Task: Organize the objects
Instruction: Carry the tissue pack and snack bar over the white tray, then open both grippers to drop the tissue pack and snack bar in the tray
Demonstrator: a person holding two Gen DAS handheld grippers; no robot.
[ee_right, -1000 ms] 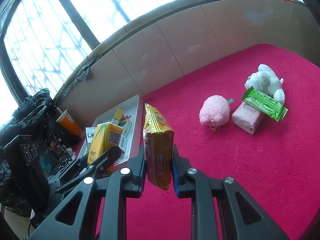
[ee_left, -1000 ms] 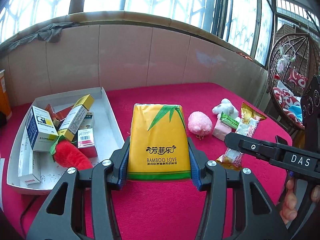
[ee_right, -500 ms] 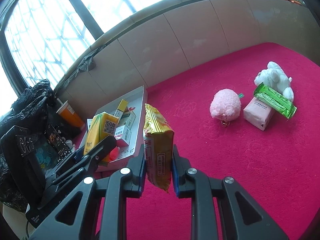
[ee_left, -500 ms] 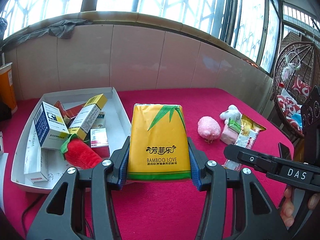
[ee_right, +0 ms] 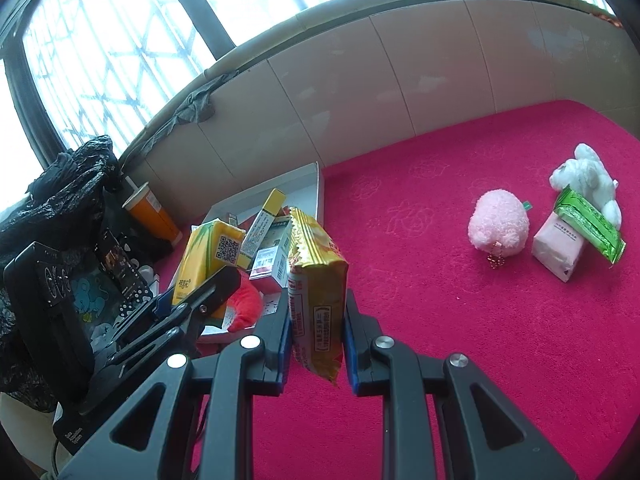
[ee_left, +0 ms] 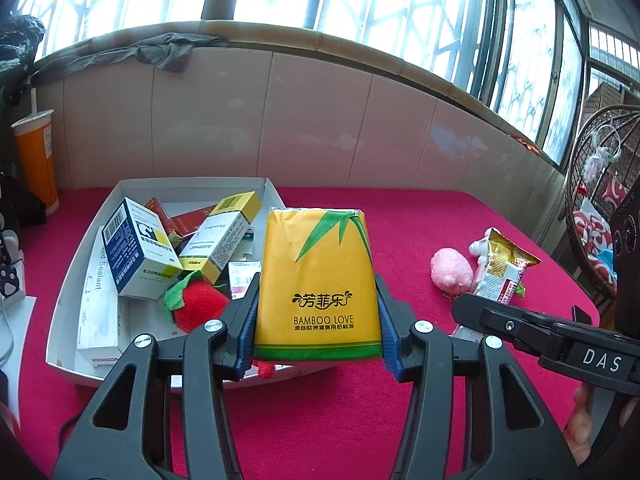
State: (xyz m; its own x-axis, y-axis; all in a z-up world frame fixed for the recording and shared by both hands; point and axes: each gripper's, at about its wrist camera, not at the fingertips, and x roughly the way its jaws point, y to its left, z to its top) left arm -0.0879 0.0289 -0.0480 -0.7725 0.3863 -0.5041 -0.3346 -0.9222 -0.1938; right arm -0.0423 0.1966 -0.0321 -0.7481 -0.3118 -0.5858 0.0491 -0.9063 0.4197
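The left gripper (ee_left: pixel 318 330) is squeezing a yellow tissue pack (ee_left: pixel 317 280) upright between its pads, right over the near edge of the white tray (ee_left: pixel 72 248) sitting just ahead-left of it. The right gripper (ee_right: pixel 316 336) is clamping a yellow snack bag (ee_right: pixel 318 288). The pink plush (ee_right: pixel 498 226) is lying further out to its right.

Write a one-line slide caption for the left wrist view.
Left gripper clamps a yellow tissue pack near the white tray of boxes, right gripper alongside holding a snack packet.
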